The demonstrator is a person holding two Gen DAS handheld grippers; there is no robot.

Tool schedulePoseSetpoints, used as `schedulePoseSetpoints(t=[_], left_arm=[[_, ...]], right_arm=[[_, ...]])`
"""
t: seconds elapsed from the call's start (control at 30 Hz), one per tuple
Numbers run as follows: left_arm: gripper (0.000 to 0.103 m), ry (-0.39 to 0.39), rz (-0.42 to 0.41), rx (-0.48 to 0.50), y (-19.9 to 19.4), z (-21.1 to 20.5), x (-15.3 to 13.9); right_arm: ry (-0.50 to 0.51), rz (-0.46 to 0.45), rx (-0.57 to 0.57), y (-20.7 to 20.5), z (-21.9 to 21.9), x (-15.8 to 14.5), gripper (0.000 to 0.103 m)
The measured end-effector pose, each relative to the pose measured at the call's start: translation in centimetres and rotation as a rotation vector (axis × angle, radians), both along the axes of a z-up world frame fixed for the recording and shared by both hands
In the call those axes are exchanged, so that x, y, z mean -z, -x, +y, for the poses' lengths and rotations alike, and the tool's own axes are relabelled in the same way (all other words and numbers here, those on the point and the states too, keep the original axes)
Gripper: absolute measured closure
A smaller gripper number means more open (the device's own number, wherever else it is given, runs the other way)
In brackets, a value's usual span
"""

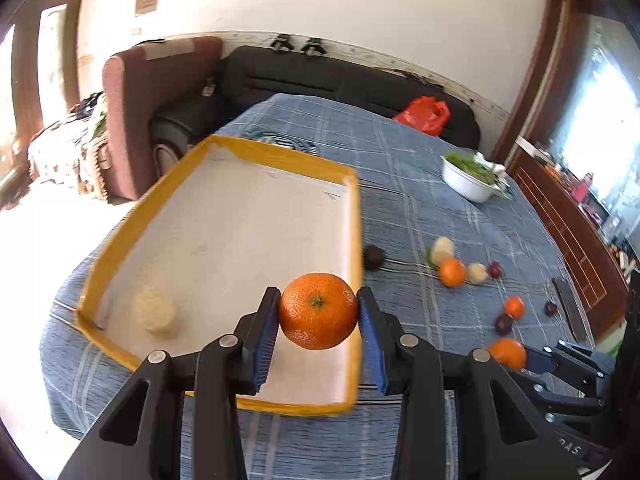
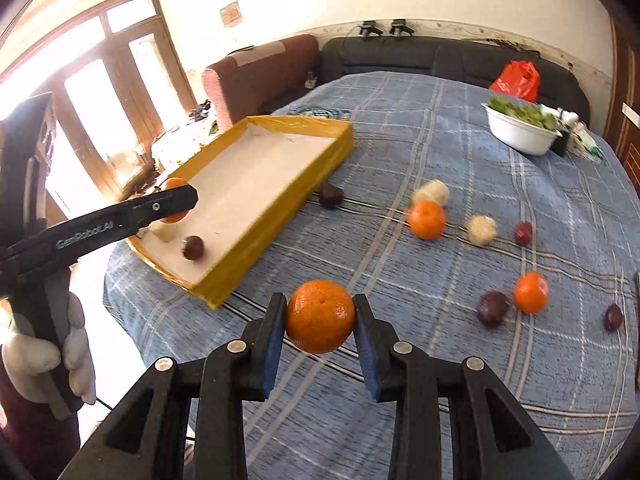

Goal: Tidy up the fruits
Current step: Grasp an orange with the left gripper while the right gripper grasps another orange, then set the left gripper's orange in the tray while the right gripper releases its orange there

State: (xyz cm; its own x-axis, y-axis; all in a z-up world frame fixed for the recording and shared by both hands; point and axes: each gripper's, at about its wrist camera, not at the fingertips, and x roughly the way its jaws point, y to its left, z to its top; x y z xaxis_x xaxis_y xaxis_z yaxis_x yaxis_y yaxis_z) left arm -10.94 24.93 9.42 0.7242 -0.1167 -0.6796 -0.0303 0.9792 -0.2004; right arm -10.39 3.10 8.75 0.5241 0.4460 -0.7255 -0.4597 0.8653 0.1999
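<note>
Left gripper (image 1: pixel 318 312): blue pads pinching an orange (image 1: pixel 318 311) by its sides, stem end facing the camera; held in the air over the tray's near right corner.
Right gripper (image 2: pixel 320 322): pads pinching a second orange (image 2: pixel 320 322), raised above the cloth (image 2: pixel 400 120), just right of the tray's near corner.
Tray (image 2: pixel 256 256): yellow rim, white floor; holds one pale fruit (image 1: pixel 155 312) and one dark fruit (image 2: pixel 193 247) at its near end.
Loose fruit: two oranges, two pale pieces and several dark ones on the cloth, right of the tray; one dark piece (image 2: pixel 331 195) just beside its right wall.
Step, as judged: both oranges in transit to the tray; sorting barely begun.
Next move calls for: lowering the left orange to the tray floor before spreading the pads, since it would roll; the right gripper must cross the wall.
Pose: left gripper level, its gloved hand (image 2: pixel 44 344) at the handle, left of the tray; right gripper angled toward the tray.
Bowl (image 2: pixel 520 132): greens, far right of the tray, untouched.
</note>
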Motion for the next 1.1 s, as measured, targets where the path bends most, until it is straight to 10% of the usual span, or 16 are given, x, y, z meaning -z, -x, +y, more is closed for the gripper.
schedulePoseSetpoints(t=[0.9,1.1], left_arm=[[0.065,-0.065,0.116,-0.162,-6.2,9.0,4.7],[0.04,-0.068,0.076,-0.21,-4.8,9.4,3.2]], right_arm=[[0.084,0.084,-0.201,-7.3,16.4,4.4,0.065],[0.068,0.082,-0.182,-7.6,16.1,4.3,0.053]])
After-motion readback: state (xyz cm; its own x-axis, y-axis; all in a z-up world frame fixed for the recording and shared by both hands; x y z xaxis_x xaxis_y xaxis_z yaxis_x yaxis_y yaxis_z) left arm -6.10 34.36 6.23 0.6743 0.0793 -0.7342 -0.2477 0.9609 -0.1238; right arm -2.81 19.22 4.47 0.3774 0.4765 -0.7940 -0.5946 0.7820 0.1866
